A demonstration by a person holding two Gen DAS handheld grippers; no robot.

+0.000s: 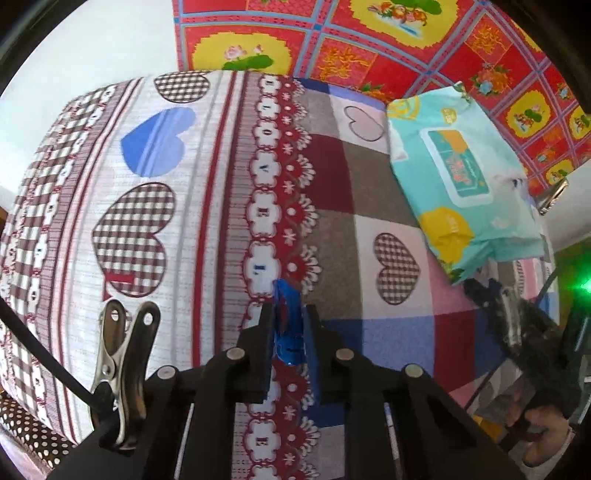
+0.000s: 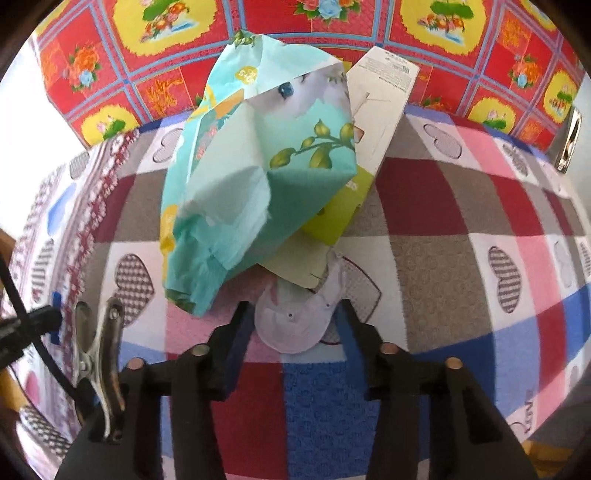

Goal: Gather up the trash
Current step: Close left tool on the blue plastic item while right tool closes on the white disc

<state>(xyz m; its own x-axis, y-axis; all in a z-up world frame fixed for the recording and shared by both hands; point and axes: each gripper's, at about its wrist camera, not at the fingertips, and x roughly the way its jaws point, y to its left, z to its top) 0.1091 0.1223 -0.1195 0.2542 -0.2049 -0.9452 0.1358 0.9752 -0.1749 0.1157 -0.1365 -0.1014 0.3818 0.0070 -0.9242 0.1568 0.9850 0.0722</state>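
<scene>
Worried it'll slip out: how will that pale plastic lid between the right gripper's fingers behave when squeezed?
The pale lid looks thin and translucent, so it probably flexes under the pads. It lies flat on the soft patchwork bedcover, so the fingers may press into the fabric. It seems light, likely to shift if nudged.

Each gripper is matte black, its linkage arms studded with round pale pins; a steel spring clip (image 1: 118, 373) pinches a black cable (image 1: 48, 362) at lower left.

A home bedroom: heart-patterned bedspread (image 1: 155, 192) below a floral wall cloth (image 2: 332, 22).
</scene>
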